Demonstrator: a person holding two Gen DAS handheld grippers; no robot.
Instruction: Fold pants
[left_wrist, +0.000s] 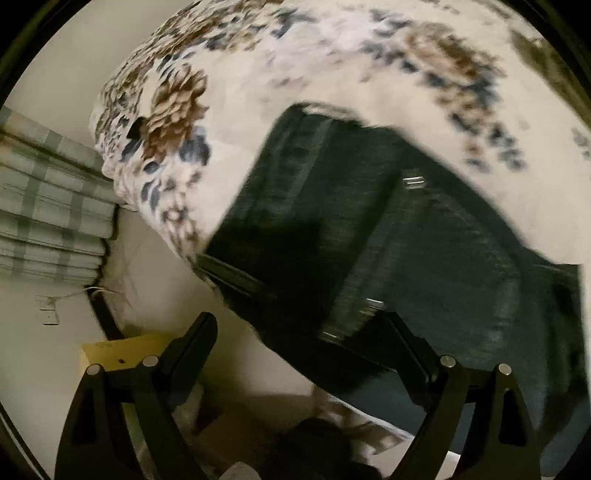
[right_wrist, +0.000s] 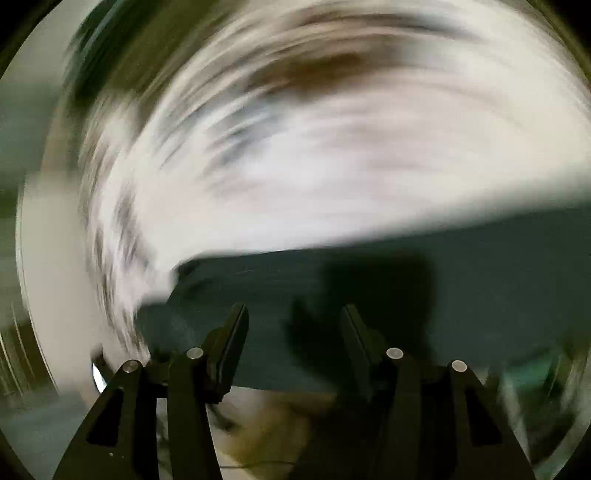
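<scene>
I see dark pants (left_wrist: 388, 240) lying on a floral bedspread (left_wrist: 332, 62); my left gripper (left_wrist: 299, 332) and right gripper (right_wrist: 293, 317) both hang released, grasping nothing

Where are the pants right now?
In the left wrist view the dark pants lie folded on the floral bedspread, centre-right, just ahead of the open left claw.

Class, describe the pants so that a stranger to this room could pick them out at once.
Find the bed with the white flowered blanket. On it, near the edge, lie the pants. They are the only plain dark green cloth there, flat against the brown and blue flowers.
</scene>
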